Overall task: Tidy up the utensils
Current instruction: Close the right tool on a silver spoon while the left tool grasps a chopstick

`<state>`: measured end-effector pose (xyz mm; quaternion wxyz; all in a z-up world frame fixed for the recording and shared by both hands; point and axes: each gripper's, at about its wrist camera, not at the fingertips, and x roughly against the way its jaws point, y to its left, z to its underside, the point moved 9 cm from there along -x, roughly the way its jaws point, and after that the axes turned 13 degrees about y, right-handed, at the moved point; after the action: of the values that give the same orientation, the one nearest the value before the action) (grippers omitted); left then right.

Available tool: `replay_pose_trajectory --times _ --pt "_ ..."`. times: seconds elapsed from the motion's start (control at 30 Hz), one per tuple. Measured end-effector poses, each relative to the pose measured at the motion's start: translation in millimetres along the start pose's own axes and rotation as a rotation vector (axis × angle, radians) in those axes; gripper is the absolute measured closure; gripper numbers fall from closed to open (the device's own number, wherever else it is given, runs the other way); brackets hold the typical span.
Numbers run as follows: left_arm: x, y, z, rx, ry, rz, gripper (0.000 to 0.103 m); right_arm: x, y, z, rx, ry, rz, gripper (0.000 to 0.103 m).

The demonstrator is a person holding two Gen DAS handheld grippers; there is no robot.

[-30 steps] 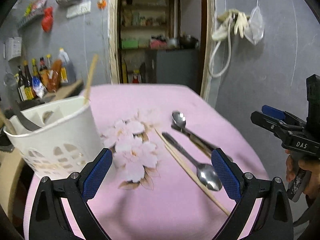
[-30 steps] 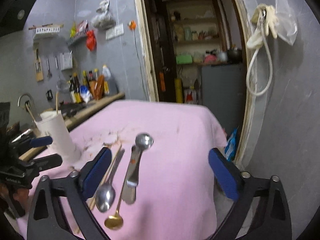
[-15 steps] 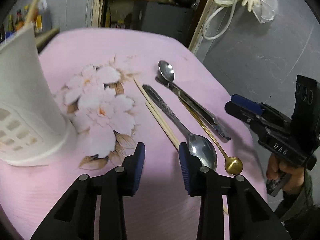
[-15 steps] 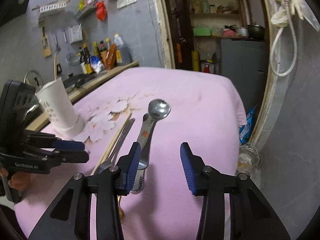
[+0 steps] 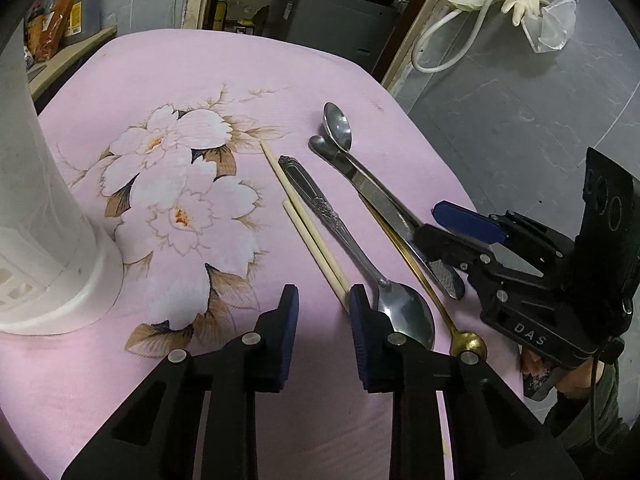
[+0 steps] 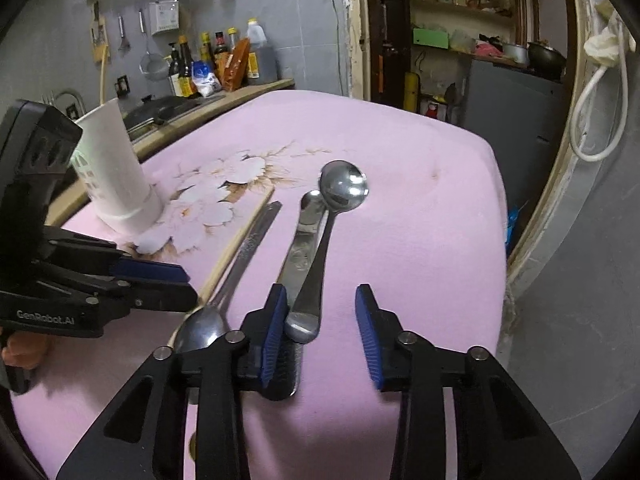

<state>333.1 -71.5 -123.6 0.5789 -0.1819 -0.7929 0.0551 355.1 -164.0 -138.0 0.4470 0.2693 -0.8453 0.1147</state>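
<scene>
Both hand-held grippers lower, narrower; white holder (image 6: 114, 168) (contents hidden) upright

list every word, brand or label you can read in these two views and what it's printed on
"DAS": white letters on the black body of the right gripper, in the left wrist view.
"GenRobot.AI": pale letters on the black body of the left gripper, in the right wrist view.
Labels on the sauce bottles on the counter: too small and blurred to read.
</scene>
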Motion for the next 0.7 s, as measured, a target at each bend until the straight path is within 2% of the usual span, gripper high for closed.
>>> replay_pose_trajectory --times 0.17,0.27,0.4,0.7 --pt "-5 -2 -4 -0.007 0.005 -0.013 0.082 1 -13 3 -0.025 -0.006 0.038 0.087" --pt "-8 -4 -6 -0.014 0.009 -0.040 0.083 2 -15 3 -0.026 -0.009 0.046 0.088" --pt "-7 -2 -6 -0.010 0.010 -0.029 0.090 -1 -17 1 -0.014 -0.012 0.068 0.088" --pt "-7 0 -2 -0.003 0.023 -0.040 0.092 -3 -20 1 -0.028 -0.013 0.045 0.088"
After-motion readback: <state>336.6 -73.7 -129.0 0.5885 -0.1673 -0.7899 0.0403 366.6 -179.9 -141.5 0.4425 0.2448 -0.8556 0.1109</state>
